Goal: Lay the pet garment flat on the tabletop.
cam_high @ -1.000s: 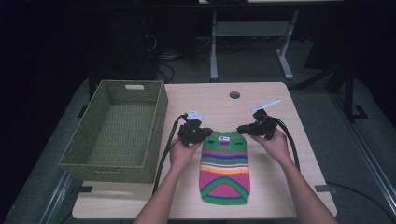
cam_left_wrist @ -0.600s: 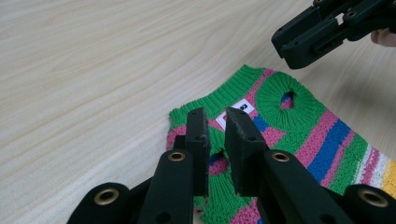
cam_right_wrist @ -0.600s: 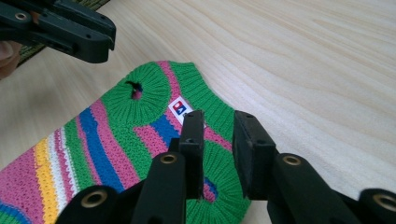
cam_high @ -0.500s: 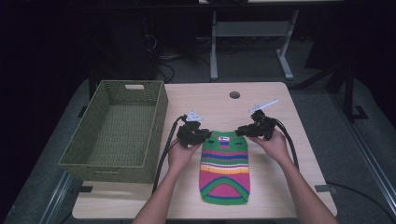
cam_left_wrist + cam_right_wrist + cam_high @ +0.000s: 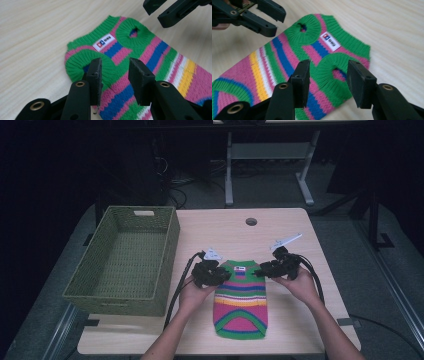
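Both hand-held grippers, left (image 5: 226, 274) and right (image 5: 258, 270), just opening over sweater (image 5: 241, 301); basket (image 5: 125, 262) beside

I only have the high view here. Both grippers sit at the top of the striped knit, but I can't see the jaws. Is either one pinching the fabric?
Observer: No. The left gripper has just been opening; its jaws stand apart over the sweater, above a green armhole.
Operator: And the right one?
Observer: The right gripper has just been opening too, its jaws straddling the other armhole without pressing it.
Operator: Anything marking the collar end?
Observer: Yes, a small white label with red and blue squares sits just below the neckline.
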{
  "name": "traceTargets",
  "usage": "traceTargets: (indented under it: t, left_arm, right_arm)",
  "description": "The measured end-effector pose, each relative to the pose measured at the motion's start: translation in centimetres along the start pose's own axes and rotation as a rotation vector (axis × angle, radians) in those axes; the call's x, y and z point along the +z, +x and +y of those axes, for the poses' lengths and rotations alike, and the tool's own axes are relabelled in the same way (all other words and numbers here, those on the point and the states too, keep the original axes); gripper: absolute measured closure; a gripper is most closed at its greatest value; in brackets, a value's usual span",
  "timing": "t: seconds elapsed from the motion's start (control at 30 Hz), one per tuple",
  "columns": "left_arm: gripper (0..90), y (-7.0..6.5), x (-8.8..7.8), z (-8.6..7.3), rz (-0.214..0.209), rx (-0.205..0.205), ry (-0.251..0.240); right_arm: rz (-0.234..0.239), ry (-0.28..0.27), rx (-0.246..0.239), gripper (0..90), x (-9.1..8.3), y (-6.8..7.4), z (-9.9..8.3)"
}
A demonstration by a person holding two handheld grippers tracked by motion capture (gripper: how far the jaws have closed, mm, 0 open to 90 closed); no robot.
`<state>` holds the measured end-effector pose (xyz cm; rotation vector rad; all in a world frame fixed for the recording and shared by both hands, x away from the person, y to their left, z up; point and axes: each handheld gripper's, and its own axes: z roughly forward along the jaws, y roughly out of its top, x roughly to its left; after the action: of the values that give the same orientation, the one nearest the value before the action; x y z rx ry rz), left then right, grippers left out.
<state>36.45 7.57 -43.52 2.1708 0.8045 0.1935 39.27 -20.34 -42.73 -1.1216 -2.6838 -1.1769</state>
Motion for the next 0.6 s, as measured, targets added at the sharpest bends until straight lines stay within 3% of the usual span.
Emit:
traceTargets:
  t: [0.6]
  left_arm:
    - [61.0,-2.7,-1.1,-2.4,-0.035,0.08,0.047]
  right_arm:
    - [0.008,0.056,-0.072,53.9,-0.4,3.7,-2.5]
